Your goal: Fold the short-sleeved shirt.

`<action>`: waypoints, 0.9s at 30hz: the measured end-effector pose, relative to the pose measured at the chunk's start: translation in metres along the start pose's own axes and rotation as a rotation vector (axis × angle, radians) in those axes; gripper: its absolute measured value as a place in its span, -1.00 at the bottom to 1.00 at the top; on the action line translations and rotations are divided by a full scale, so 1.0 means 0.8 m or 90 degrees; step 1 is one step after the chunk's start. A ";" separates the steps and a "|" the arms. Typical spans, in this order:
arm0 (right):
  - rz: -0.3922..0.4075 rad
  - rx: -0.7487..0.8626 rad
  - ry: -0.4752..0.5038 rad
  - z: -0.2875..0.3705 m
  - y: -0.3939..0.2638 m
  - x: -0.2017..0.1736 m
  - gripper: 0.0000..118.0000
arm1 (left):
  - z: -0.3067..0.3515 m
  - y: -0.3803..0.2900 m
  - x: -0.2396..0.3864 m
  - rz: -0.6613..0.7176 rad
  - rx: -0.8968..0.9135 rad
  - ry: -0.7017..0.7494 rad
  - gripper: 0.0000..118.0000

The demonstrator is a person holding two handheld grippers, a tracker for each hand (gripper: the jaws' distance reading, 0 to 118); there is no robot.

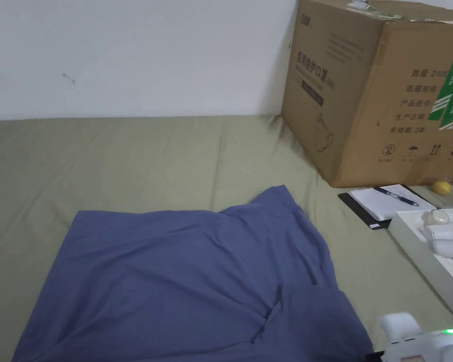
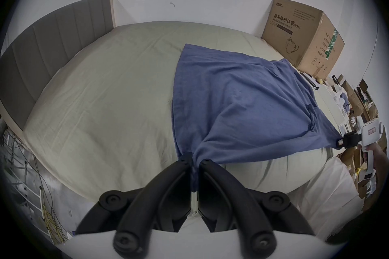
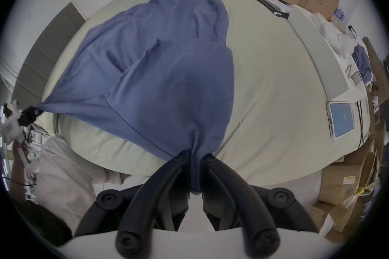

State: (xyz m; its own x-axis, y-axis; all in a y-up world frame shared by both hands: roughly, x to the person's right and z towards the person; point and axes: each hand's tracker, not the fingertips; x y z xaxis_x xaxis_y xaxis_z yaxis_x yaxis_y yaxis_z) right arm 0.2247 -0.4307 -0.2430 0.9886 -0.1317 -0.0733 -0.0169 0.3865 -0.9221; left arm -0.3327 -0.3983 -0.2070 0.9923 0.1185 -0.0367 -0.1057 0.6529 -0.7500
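Two corners of the blue cotton short-sleeved shirt (image 2: 242,99) are pinched, one per hand-held gripper, left (image 2: 194,161) and right (image 3: 194,155), apparently to draw it flat across the pale green bed (image 2: 109,99).

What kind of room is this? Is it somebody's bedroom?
Probably a bedroom used partly for storage. There is a bed with a padded headboard against the wall, and a blue shirt is spread on it. A big cardboard box sits on the mattress.

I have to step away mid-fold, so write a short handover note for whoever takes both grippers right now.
Left gripper: shut on the blue shirt at one near corner.
Right gripper: shut on the shirt's other near corner.
Shirt: spread on the green bed sheet, near edge lifted and taut between the grippers.
Done: both corners gripped.
Left: no fold is made yet; likely carry this edge toward the far edge.
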 end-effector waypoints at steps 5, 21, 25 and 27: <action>-0.027 0.031 0.031 0.039 0.016 0.008 -0.82 | 0.005 0.021 -0.001 0.007 0.014 -0.009 -0.96; -0.051 -0.068 -0.067 -0.136 0.306 0.024 -0.82 | -0.246 0.213 -0.001 -0.039 -0.069 0.040 -0.73; -0.129 -0.037 -0.059 -0.178 0.301 0.028 -0.62 | -0.285 0.208 -0.006 -0.033 -0.093 0.053 0.04; -0.148 0.026 -0.057 -0.171 0.296 0.029 -0.24 | -0.281 0.199 -0.007 -0.039 -0.072 0.067 0.66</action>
State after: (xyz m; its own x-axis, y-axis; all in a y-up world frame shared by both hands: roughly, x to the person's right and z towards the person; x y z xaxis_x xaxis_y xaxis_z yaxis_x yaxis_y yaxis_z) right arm 0.2231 -0.4674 -0.5150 0.9747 -0.1404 0.1741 0.2162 0.3924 -0.8940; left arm -0.3408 -0.4635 -0.4746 0.9986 -0.0014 -0.0532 -0.0430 0.5668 -0.8227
